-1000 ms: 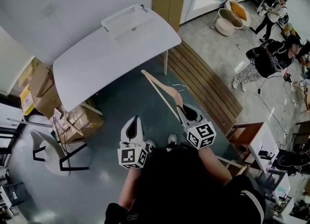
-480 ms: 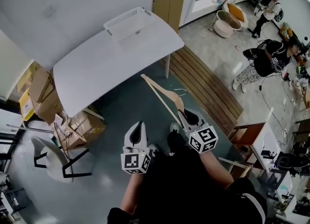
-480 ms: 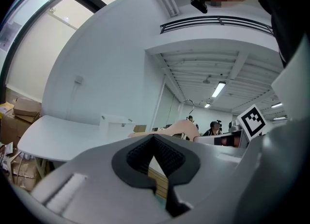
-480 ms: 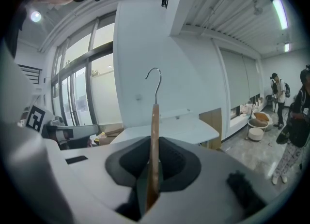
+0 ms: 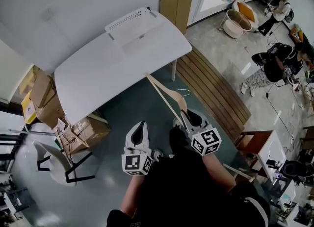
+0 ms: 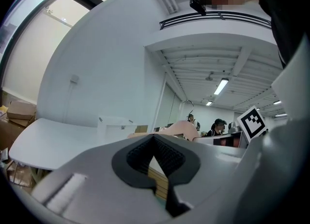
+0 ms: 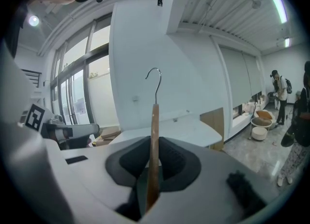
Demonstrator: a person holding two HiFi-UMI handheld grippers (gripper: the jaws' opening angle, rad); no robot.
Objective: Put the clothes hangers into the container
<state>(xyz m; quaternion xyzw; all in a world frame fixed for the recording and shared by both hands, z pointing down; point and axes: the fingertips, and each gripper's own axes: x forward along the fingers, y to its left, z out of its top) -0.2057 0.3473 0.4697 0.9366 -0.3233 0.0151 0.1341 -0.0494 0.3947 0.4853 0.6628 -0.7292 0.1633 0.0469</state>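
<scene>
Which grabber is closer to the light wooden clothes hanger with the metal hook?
Right. The right gripper is shut on one end of the light wooden clothes hanger. The left gripper holds nothing and sits off to its left, not touching it.

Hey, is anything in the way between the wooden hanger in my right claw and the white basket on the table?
Nothing visible. The pale wooden clothes hanger is clamped in the right claw, and the white table lies bare up to the white slatted plastic basket at its far edge.
</scene>
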